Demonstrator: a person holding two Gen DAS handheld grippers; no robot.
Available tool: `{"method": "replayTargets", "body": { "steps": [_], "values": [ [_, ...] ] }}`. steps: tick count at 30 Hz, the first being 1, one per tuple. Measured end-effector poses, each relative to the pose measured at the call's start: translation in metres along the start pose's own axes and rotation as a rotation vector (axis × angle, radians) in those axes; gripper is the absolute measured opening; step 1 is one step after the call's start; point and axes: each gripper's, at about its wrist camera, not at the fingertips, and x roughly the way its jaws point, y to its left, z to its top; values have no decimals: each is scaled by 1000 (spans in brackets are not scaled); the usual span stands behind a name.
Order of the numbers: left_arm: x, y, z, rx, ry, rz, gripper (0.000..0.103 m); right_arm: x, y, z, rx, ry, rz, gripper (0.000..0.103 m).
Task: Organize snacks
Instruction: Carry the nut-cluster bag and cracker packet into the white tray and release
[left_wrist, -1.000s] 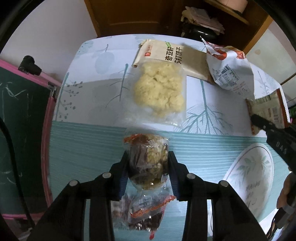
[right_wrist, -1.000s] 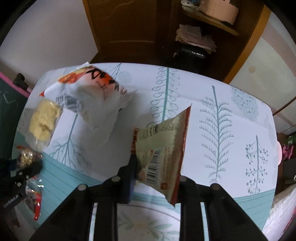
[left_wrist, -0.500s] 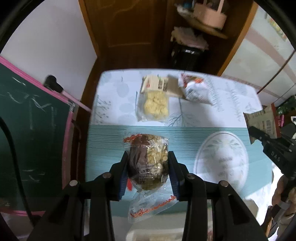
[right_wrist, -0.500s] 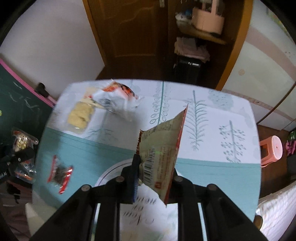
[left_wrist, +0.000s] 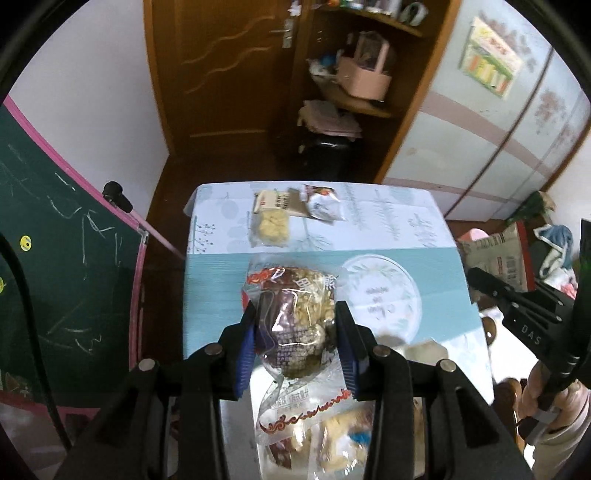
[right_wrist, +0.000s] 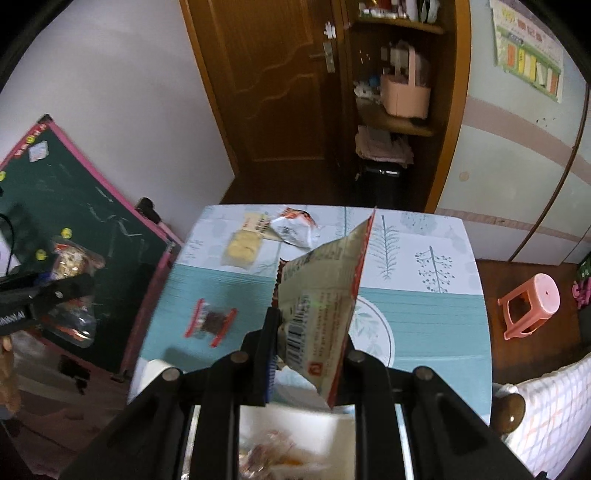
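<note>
Three snack packets (right_wrist: 210, 322) (scattered) dot the table (right_wrist: 424, 325).

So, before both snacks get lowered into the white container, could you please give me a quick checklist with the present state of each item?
1. Left gripper shut on the clear date-and-nut packet: ok.
2. Right gripper shut on the beige barcode packet: ok.
3. White container below the right gripper: ok, its rim shows.
4. Room inside the container: cannot tell, the contents are blurred.
5. Snacks not yet collected: not ok, the small red-edged packet, yellow snack bag and white crinkled bag lie on the table.
</note>
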Motion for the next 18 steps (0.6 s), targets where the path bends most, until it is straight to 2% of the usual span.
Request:
{"method": "replayTargets", "body": {
  "steps": [5, 10, 14, 18],
  "values": [
    [-18, -12, -30, 29, 8, -47, 38, -42, 24, -17, -7, -41, 22, 19],
    [-17, -25, -62, 80, 17, -26, 38, -68, 49, -43, -25, -54, 55, 19],
    [2, -35, -90, 129, 54, 10, 38, -62, 61, -66, -41, -13, 51, 19],
    [22, -38, -114, 149, 110, 13, 38, -43, 67, -99, -42, 80, 35, 19]
  ]
}}
